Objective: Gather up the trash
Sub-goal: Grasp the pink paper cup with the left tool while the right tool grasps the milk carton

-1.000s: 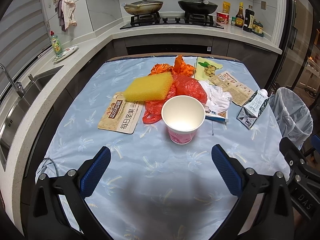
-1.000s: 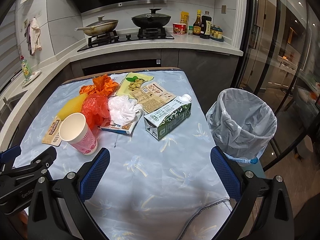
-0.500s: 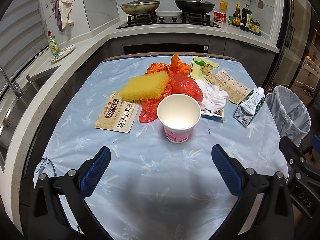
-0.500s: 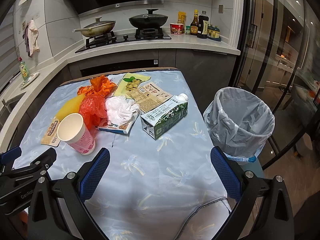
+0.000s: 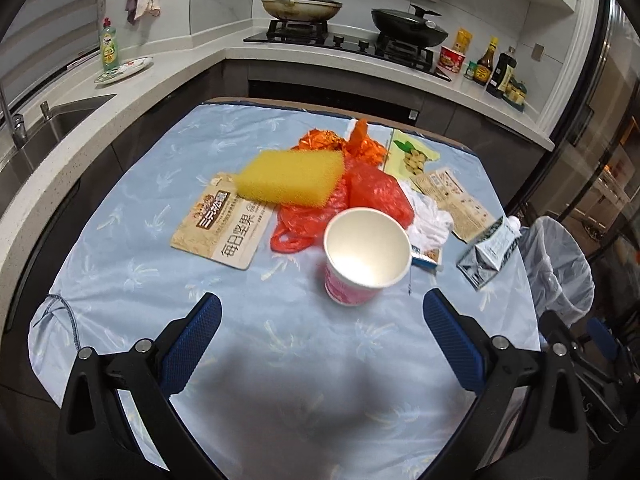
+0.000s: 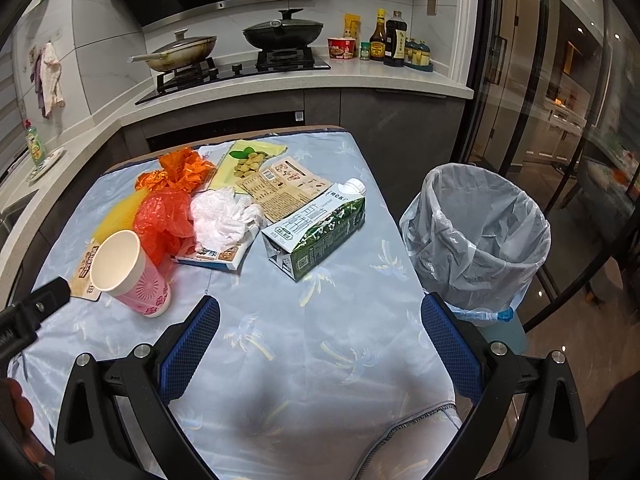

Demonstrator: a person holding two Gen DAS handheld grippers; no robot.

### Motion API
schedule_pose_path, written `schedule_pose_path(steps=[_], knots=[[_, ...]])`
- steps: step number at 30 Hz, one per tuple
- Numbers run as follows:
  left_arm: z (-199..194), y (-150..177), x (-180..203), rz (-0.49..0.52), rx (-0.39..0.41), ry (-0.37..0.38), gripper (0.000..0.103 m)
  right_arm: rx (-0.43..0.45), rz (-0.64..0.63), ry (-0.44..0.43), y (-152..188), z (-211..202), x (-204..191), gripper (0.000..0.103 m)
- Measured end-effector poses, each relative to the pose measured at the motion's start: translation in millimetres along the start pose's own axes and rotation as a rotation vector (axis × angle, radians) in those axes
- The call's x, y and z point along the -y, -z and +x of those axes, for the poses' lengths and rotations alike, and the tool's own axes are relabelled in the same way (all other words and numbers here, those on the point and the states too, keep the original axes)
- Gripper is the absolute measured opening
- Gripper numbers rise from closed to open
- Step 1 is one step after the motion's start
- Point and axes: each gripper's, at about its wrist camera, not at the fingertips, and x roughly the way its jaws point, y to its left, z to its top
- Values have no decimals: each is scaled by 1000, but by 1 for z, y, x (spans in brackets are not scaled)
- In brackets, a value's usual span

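Hovering over the blue tablecloth (image 5: 132, 272), the left gripper (image 5: 318, 344) spreads its jaws wide and empty before the pink paper cup (image 5: 362, 256). Rightward lie a white crumpled bag (image 6: 224, 218) and milk carton (image 6: 316, 232); the right gripper (image 6: 320, 346) gapes empty beside the lined bin (image 6: 480, 236).

Table (image 5: 132, 264) under a pale blue palm-print cloth (image 6: 320, 344), bearing a paper cup (image 5: 366, 256), snack pouch (image 5: 224, 228), yellow sponge (image 5: 292, 178), red plastic bag (image 5: 376, 192), orange wrappers (image 6: 180, 170), crumpled white tissue (image 6: 222, 218), leaflets (image 6: 280, 188) and milk carton (image 6: 320, 232).
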Motion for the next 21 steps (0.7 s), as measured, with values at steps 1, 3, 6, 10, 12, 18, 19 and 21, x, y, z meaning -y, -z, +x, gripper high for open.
schedule_pose_path(steps=[1,3,6,10,12,18,19,21], knots=[[2,-2,-1,2,1,6,96,-7,6,-4,-1,4,1,97],[10,-5,0,9,-17,22,96,-20,15,-1,-2,11,2,97],[24,-11,-2,-3,-43,21,96,-33,22,4,-3,18,3,97],[42,-20,-7,-11,-55,-4,96,-37,21,14,-5,24,2,97],[50,-24,-9,-16,-58,-4,96,-37,19,16,-6,26,1,97],[60,-32,-8,6,-47,-12,96,-39,24,19,-10,31,0,97],[61,-33,-7,7,-48,-10,96,-39,23,21,-11,31,0,97],[64,-33,-7,11,-56,-2,93,-38,21,21,-12,33,-1,97]])
